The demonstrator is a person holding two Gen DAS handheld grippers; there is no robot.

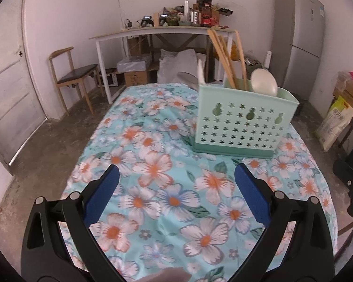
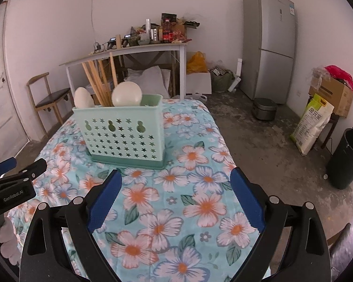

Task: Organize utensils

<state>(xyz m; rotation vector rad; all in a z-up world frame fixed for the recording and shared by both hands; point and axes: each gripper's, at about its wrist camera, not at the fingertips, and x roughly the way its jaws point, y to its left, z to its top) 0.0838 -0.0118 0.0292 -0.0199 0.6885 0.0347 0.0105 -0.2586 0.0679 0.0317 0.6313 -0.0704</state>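
Utensils already stand upright in the green caddy (image 2: 126, 136) ahead on our tabletop (image 2: 200, 202); both the left gripper (image 1: 176, 176) and right gripper (image 2: 175, 179) hover released, empty, the right nearer.

White walls enclosed a bare concrete floor (image 2: 258, 141); a grey fridge (image 2: 268, 44), cluttered white table (image 2: 129, 51) and wooden chair (image 2: 47, 96) stood behind.

Spread fingers (image 2: 247, 197) face utensil caddy (image 2: 127, 136) holding chopsticks (image 2: 98, 82).
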